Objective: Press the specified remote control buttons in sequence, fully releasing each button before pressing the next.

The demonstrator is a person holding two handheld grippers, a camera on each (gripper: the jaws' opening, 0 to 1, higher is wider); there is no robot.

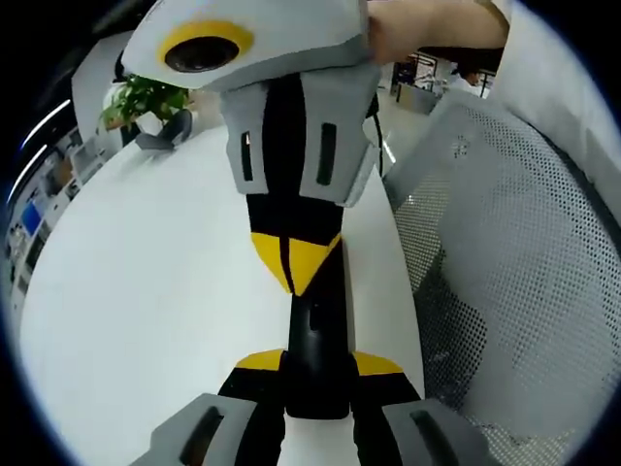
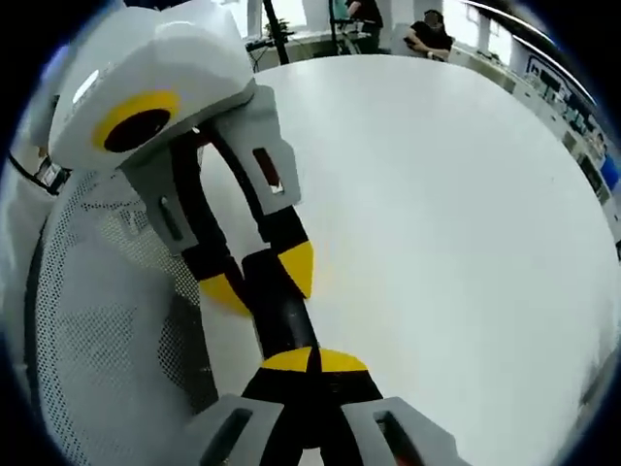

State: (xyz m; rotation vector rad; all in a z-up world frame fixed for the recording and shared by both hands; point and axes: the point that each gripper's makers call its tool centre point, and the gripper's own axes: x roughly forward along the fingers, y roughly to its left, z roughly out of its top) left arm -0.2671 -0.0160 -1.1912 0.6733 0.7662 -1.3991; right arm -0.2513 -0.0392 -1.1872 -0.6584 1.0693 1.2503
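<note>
A slim black remote control (image 1: pixel 316 335) lies lengthwise between the yellow-tipped jaws of my left gripper (image 1: pixel 318 365), which is shut on its sides just above the white table. My right gripper (image 1: pixel 294 260) reaches in from above with its yellow tips together, and they rest on the remote's top face. In the right gripper view, my right gripper (image 2: pixel 313 361) shows shut, its tips touching the near end of the remote (image 2: pixel 281 316). My left gripper (image 2: pixel 262 280) clasps the remote from the upper left. The buttons are hidden.
The round white table (image 1: pixel 146 291) spreads out on one side. A grey mesh chair (image 1: pixel 514 252) stands close against the table's edge (image 2: pixel 107 320). A potted green plant (image 1: pixel 144 99) sits at the far end of the table. People sit in the background (image 2: pixel 427 34).
</note>
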